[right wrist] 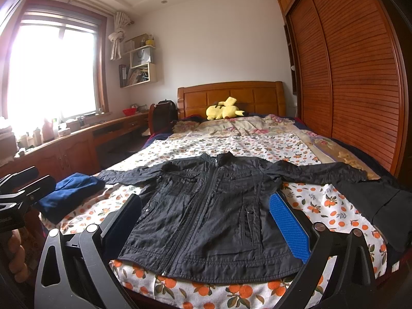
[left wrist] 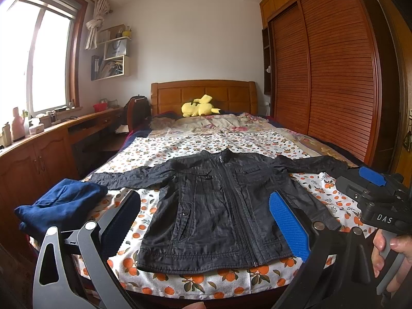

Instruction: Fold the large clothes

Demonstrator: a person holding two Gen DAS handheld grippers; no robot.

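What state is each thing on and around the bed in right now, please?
Black jacket: spread flat, zipped, sleeves out, unfolded.
Blue garment: bunched at the bed's edge.
Left tool: open, holding nothing.
Right tool: open, holding nothing.
Wardrobe doors: shut.
Curtain: tied up in a knot.
Yellow plush toy: lying by the headboard.

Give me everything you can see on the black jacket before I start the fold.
The black jacket lies flat, front up, on the orange-print bedspread, hem toward the cameras, collar toward the headboard. It looks like thin, wrinkled woven fabric. The centre zip is closed, with flapped chest pockets and snap side pockets. Both sleeves are spread sideways; one cuff reaches the folded blue garment. Neither gripper touches it.
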